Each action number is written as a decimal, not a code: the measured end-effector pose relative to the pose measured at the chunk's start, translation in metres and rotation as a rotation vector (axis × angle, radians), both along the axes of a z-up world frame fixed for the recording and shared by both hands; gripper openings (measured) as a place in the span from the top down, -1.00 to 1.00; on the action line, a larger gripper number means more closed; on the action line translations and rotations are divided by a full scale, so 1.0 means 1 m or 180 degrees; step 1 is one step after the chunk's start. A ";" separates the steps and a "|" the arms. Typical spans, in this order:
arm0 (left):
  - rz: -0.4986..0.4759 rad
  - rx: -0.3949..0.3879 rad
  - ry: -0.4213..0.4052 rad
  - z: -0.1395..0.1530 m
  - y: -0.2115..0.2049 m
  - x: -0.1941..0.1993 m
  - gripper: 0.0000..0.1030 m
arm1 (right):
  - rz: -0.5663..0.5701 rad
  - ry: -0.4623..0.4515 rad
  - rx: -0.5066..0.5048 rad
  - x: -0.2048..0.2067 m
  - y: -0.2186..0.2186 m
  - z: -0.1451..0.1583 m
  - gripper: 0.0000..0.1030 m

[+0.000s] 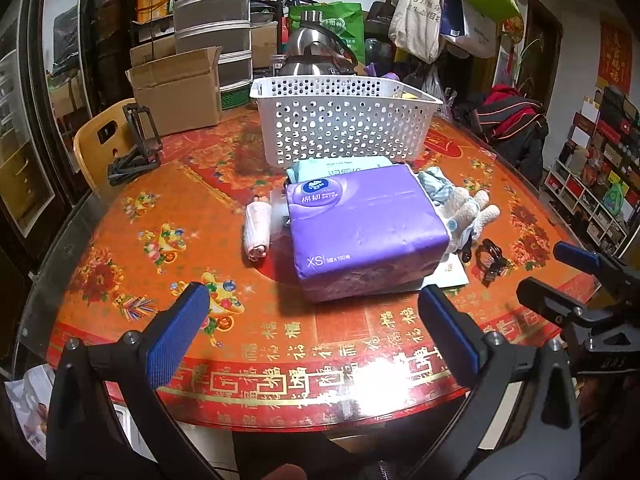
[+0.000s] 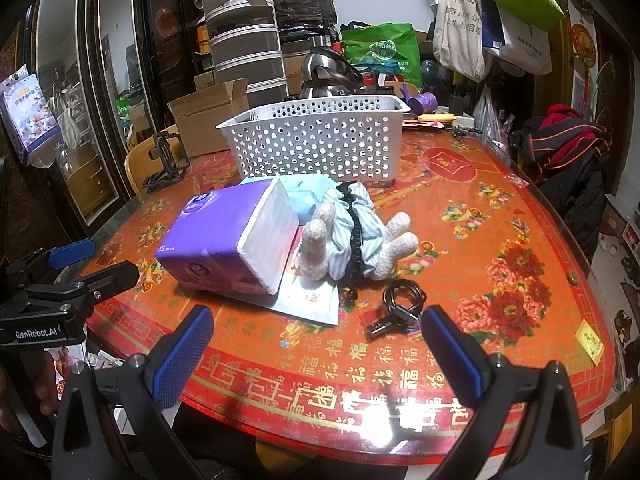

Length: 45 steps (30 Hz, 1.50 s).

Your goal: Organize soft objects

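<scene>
Nearest the lens, the left claw hangs over the near edge of the table with its blue pads spread wide and nothing between them. The right claw stands the same way, wide and empty, above the table rim on the right side.

Judging by how things lie, the sorting has not begun. The white perforated basket stands at the far side of the table, and little of its inside is visible from here. Every soft thing seen lies outside it.

The largest is the purple tissue pack, lying flat straight ahead of the left claw, near but not touching. Behind it, against the basket wall, sits a pale green wipes pack. To its right lies a heap of striped blue cloth with fuzzy cream gloves, ahead of the right claw. A small pink rolled cloth lies just left of the tissue pack. A coiled black cable rests nearest the right claw; it seems no part of the job.
</scene>
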State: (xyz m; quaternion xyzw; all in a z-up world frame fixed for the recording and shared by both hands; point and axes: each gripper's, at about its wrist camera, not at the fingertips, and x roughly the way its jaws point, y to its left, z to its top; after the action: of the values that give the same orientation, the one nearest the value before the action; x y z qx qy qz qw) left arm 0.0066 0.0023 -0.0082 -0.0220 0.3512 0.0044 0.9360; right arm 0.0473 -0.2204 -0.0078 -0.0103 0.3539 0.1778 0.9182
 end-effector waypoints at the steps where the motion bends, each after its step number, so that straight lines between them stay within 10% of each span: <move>1: -0.0005 -0.0007 -0.0002 0.000 0.001 0.000 -1.00 | 0.0000 -0.0003 -0.0001 0.000 0.000 0.000 -1.00; 18: -0.0265 -0.0518 -0.0027 -0.037 0.048 0.035 -1.00 | 0.0301 -0.0365 0.0036 0.017 0.033 -0.018 -0.99; 24: -0.0444 -0.0477 -0.0101 -0.049 0.049 0.042 -0.98 | 0.0533 -0.0399 -0.0024 0.026 0.053 -0.023 -0.68; 39: -0.0951 -0.0477 -0.0210 -0.060 0.032 0.054 -0.06 | 0.0986 -0.0363 -0.0114 0.043 0.077 -0.037 -0.06; 45: -0.1014 -0.0471 -0.0294 -0.058 0.026 0.051 0.00 | 0.1028 -0.0323 -0.0063 0.046 0.076 -0.040 0.03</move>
State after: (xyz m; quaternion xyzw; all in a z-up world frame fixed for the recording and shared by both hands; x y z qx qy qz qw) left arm 0.0572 0.0285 -0.0664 -0.0350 0.3062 -0.1709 0.9359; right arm 0.0930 -0.1443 -0.0473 -0.0850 0.3025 0.3188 0.8942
